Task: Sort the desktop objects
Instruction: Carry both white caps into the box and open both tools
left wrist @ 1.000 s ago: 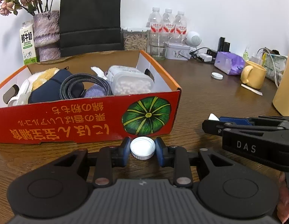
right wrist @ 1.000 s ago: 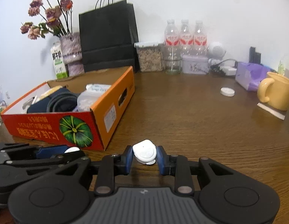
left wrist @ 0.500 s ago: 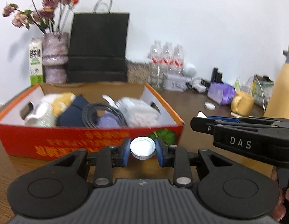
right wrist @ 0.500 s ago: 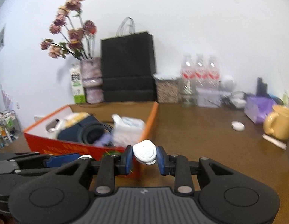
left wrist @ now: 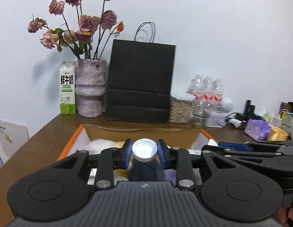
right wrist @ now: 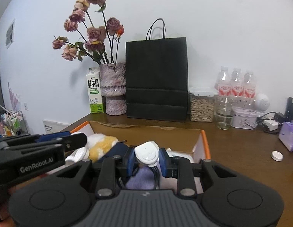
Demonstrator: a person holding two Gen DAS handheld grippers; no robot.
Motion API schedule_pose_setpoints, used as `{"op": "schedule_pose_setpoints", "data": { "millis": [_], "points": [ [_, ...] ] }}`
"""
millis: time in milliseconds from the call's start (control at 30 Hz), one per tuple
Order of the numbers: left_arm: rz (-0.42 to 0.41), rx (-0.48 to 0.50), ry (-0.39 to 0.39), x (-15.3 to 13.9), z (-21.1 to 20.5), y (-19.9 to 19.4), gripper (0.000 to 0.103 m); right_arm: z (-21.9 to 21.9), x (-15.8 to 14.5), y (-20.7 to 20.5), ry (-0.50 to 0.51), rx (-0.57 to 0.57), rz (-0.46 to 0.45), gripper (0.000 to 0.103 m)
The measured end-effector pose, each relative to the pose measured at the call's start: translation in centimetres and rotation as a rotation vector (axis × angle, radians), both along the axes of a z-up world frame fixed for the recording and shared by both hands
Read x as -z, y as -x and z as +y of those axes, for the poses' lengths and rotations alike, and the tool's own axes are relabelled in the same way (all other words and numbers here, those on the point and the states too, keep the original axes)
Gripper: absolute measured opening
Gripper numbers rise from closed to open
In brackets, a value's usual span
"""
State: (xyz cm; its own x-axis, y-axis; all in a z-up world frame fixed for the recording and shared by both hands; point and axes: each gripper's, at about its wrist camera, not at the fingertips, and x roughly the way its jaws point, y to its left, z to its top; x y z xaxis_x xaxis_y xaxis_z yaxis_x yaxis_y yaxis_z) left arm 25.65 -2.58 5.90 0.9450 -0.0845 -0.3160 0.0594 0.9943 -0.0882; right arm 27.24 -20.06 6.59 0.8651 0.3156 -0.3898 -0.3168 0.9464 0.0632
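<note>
Both hand-held grippers, each loaded, have risen from the surface and now hang over the open box. The left hand-held gripper is clenched on a round cap, seen with its hollow side up; the right hand-held gripper is clenched on a small white case. A second ago the box's printed front wall stood ahead of both; that wall is now hidden under the gripper bodies, and the contents lie directly below the jaws. The carry therefore looks nearly done, with release into the box the likely next step (neither item is yet let go).

The right view alone shows a plush toy in the box and a second cap left on the surface, probably a later pick. The left view alone shows a yellow mug at the far right. Both views show the black bag.
</note>
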Motion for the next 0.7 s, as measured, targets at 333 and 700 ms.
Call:
{"op": "schedule_pose_setpoints", "data": {
  "millis": [333, 700],
  "points": [
    [0.04, -0.037, -0.016, 2.6, 2.7, -4.9, 0.029, 1.9, 2.2, -4.7, -0.066, 0.021, -0.005, 0.026],
    [0.056, -0.055, -0.068, 4.0, 1.8, -5.3, 0.03, 1.5, 3.9, -4.7, -0.027, 0.028, 0.033, 0.026]
  ]
}}
